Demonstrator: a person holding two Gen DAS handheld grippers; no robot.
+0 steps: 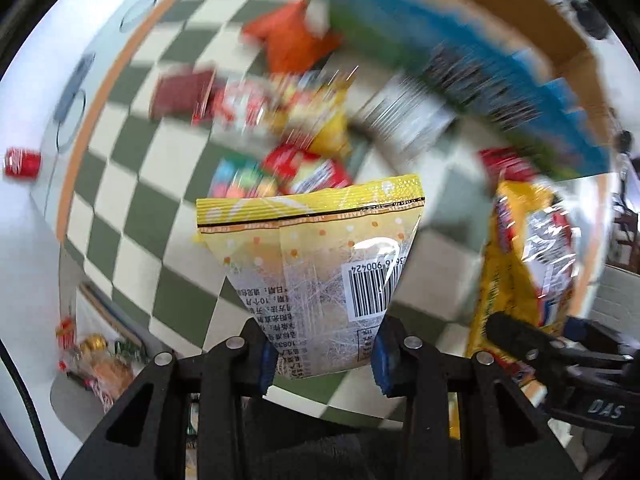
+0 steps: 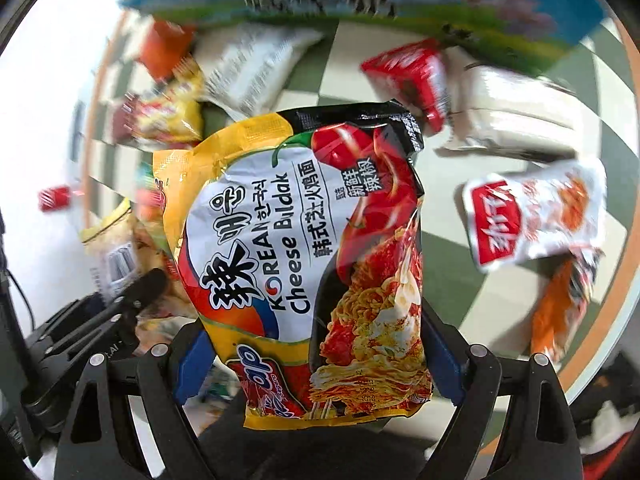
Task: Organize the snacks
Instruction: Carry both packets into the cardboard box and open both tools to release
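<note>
My left gripper is shut on a pale yellow snack packet with a barcode, held above the checkered table. My right gripper is shut on a Korean Cheese Buldak noodle pack, which fills the middle of the right wrist view. The noodle pack and the right gripper also show at the right of the left wrist view. The left gripper with its yellow packet shows at the left of the right wrist view. A blurred pile of snack packets lies beyond.
A large blue and green box lies by a cardboard box at the back. A red-and-white packet, an orange packet, a red packet and a white box lie on the green-and-cream checkered cloth. A red can stands far left.
</note>
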